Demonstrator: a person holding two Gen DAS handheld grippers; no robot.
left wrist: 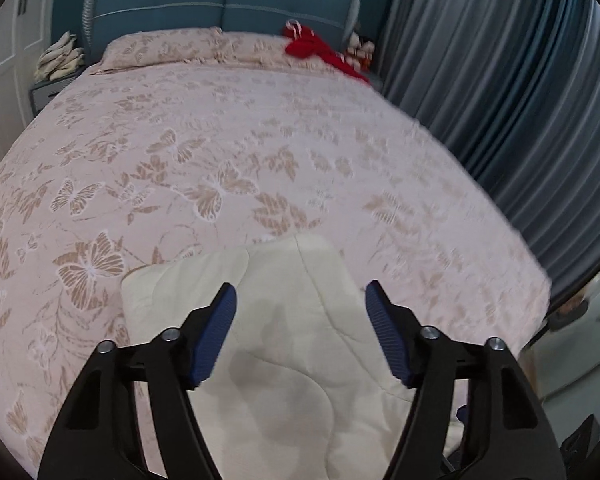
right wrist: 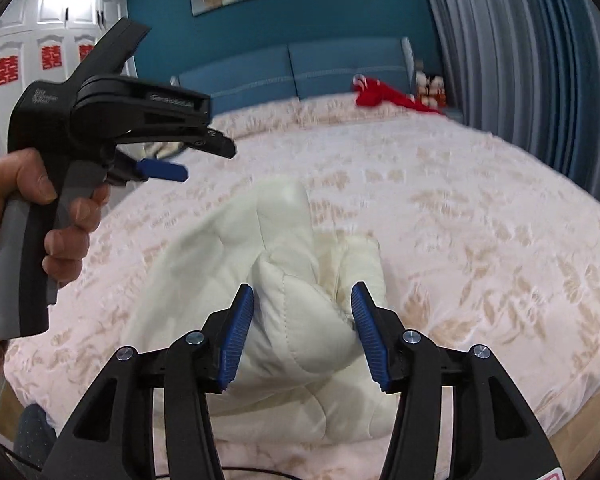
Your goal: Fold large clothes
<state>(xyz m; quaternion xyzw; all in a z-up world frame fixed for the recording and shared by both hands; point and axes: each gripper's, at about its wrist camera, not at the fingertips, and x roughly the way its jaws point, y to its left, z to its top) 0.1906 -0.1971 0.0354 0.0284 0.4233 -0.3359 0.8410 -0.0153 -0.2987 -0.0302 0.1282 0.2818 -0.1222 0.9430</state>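
Bed (left wrist: 260,128) mostly bare and flat, wide free room across the middle and both sides. Cream quilted garment (left wrist: 284,340) bunched at the near edge, only obstacle close by; a raised fold (right wrist: 296,320) of it sits between the right tongs (right wrist: 302,300). Left tongs (left wrist: 301,298) above it, gap clear. Red cloth (left wrist: 320,46) far off by the headboard (left wrist: 228,4). Curtain (left wrist: 500,80) walls in the right side. Left hand (right wrist: 32,216) hangs over the bed's left part.

Bedspread (left wrist: 260,120) under me — pale pink, tan butterflies and leaves. Quilted garment (left wrist: 284,344) cream, plain. My pads (left wrist: 384,336) dark blue, ribbed, on black arms. Headboard (left wrist: 220,4) teal — curtain (left wrist: 500,80) grey-blue, striped by folds. Red cloth (left wrist: 312,46) by the pillow.
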